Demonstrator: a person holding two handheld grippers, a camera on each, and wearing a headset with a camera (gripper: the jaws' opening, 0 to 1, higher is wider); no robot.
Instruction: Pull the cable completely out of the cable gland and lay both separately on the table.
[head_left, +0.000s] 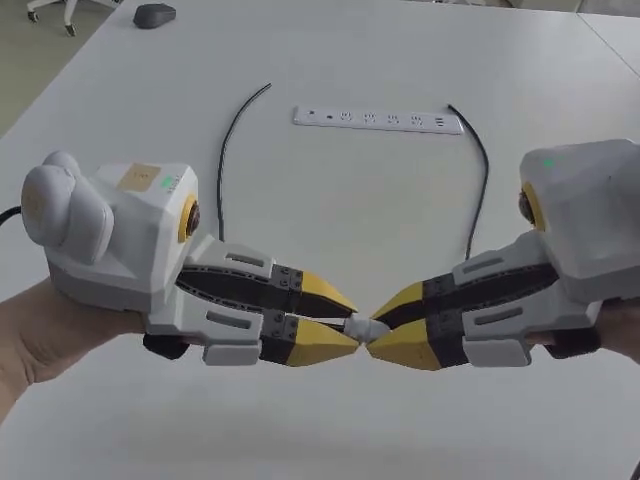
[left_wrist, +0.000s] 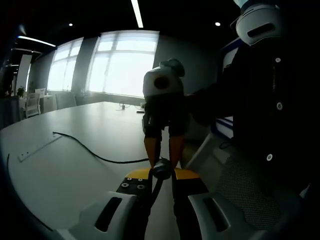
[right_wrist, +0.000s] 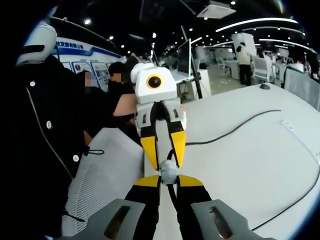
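Left tool (head_left: 350, 322) and right tool (head_left: 386, 325) meet tip to tip.
Both clamp narrow on a small pale-grey plastic cable gland (head_left: 364, 327) above the white surface (head_left: 350, 215).

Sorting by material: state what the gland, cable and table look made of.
Gland: pale grey, matte, likely moulded plastic. Cable: thin, black, lying in loose curves, so probably a rubber or PVC jacket. Table: smooth white top with soft glare, perhaps laminate; the look leaves it open.
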